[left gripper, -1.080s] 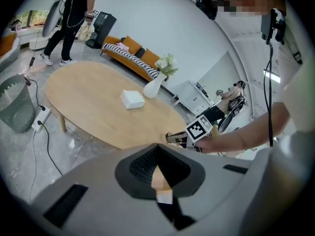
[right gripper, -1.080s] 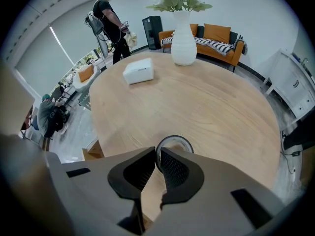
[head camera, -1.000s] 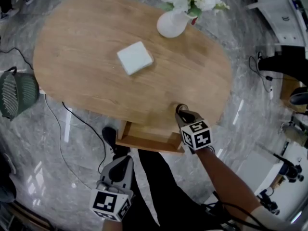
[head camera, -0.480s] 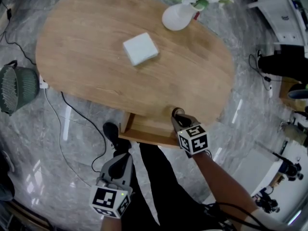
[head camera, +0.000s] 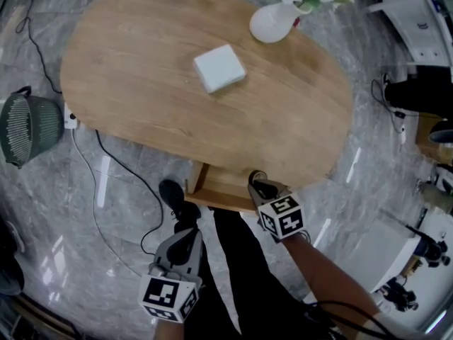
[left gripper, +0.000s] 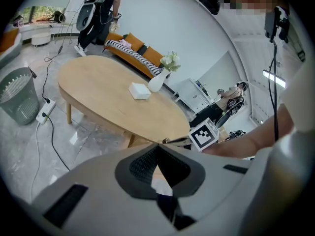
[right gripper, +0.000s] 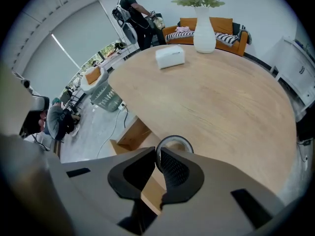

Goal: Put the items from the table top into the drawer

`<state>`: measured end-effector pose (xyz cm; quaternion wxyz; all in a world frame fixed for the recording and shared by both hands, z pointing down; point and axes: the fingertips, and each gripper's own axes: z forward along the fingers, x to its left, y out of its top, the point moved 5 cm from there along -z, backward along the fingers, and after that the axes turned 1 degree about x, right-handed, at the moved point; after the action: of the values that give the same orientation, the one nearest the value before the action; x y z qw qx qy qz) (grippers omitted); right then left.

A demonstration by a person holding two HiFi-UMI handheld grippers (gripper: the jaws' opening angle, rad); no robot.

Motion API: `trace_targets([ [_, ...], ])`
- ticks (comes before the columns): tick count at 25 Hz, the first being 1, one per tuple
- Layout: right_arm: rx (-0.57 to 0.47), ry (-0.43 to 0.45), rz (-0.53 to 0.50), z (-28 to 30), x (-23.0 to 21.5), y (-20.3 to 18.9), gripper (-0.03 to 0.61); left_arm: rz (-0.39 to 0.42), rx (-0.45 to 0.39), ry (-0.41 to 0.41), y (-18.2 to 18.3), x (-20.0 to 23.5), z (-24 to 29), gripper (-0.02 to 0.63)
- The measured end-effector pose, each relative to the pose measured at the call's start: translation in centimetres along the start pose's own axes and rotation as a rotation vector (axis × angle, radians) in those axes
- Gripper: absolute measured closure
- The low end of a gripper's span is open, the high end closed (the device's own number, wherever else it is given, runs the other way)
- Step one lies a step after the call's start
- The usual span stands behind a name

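Broad bare table top around white box, vase at far edge, drawer open beneath near rim

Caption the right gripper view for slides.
Right gripper pinches a dark-rimmed ring at the edge of the oval wooden table, beside the open wooden drawer.

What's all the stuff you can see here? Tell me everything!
table: one, light wood, oval, mid-floor
box: one, white, on the table
vase: one, white, holding flowers, far table edge
drawer: one, wooden, open under the near table edge
ring: one, dark-rimmed, at the near table edge
basket: one, grey-green, floor left of the table
power strip: one, white, beside the basket
sofa: one, orange, far wall
right gripper: one, grey, shut on the ring
left gripper: one, grey, shut, empty, held low
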<state>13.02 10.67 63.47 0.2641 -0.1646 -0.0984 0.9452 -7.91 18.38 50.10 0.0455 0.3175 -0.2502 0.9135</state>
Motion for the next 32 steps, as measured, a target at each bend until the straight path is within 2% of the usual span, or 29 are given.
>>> trace_targets([
  [7,0.005,0.062,-0.019,1.3,3.5,-0.7,0.52,-0.009,-0.008,0.001,-0.9,0.8,-0.5,0.612],
  [19,0.036,0.13,-0.032,5.1,6.7,-0.7,0.52,-0.043,-0.017,0.024,-2.0,3.3,-1.4,0.612],
  [28,0.072,0.094,0.027,8.5,6.6,-0.5,0.517,-0.066,-0.011,0.038,-2.9,5.0,-1.4,0.612],
  [32,0.075,0.121,0.045,8.8,6.6,-0.7,0.514,-0.07,-0.015,0.036,-3.1,5.1,-1.3,0.612],
])
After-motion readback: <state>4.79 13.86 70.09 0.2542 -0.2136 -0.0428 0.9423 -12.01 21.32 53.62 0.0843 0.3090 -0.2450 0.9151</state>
